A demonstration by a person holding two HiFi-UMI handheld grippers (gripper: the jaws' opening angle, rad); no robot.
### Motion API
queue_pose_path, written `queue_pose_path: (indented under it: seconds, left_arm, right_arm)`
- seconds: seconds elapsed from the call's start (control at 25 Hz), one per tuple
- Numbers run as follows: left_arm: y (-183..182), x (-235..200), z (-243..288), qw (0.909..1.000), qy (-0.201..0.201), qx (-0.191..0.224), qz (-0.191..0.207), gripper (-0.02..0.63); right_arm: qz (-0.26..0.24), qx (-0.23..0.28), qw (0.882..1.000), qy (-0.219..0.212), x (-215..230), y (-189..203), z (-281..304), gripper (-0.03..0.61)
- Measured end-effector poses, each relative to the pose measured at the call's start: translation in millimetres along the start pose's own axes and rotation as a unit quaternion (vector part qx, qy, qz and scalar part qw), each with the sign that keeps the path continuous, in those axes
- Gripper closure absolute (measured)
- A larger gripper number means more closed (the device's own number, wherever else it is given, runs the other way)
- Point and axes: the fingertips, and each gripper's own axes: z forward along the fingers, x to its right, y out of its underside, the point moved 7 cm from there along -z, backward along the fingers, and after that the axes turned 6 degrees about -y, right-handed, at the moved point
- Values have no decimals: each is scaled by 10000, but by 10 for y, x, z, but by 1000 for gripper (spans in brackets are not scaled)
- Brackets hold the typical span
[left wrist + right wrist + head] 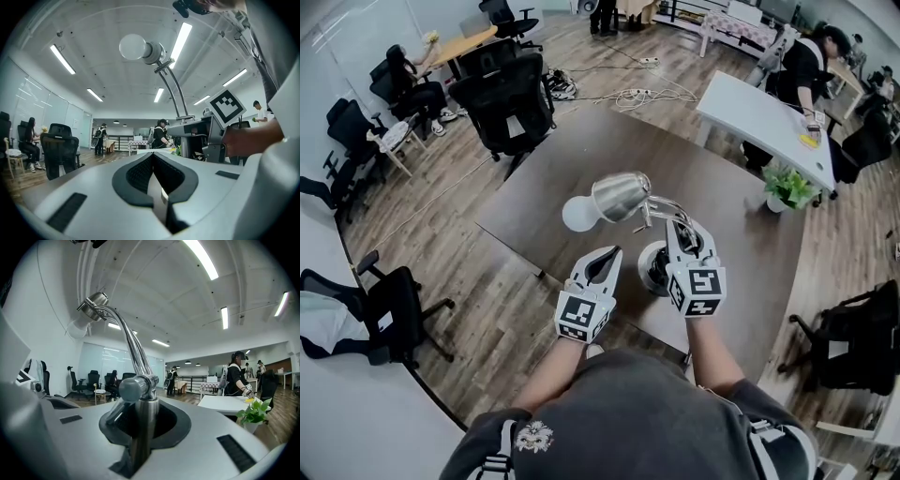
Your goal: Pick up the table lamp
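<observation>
Open-plan office, with a dark tabletop (pixel 581 155) in the middle of a wood floor. The lamp (pixel 621 197) stands close to the tabletop's near edge, about midway along it, and its round base (pixel 653 267) lies between the two grippers.

It is all polished metal. An upright post (pixel 139 432) rises to a knuckle joint (pixel 135 387), and from there two thin curved rods (pixel 126 341) carry a chrome shade out to the person's left. A bare white bulb (pixel 578 214) sticks out of the shade.

I judge it rigid and fairly light, but lopsided: the head hangs well off the post, so it will want to swing or tip that way once it is raised. The chrome looks slick, and the bulb is the one fragile part. The post below the joint is the sound place to hold it. The rods, shade and bulb are not.

The right gripper (pixel 682 230) has that post clamped between its pads, just under the joint. I cannot tell whether the base has left the tabletop yet.

The left gripper (pixel 610 258) sits just beside the base, its jaws pressed together with nothing between them. From there it could steady the base or the rods if the head swings.

Farther off, a potted plant (pixel 787 187) stands near the tabletop's far right edge. Beyond it a person (pixel 806 66) bends over a white table (pixel 750 112), and black chairs (pixel 508 98) stand past the far left edge.
</observation>
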Motion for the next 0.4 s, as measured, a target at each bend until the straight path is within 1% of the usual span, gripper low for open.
queue_pose_path:
  seconds: [0.4]
  left_arm:
    - [27,-13,-12,10000,-11,-36,-57,606]
  right_arm:
    - [23,-22,10000,8,7,28,14,515]
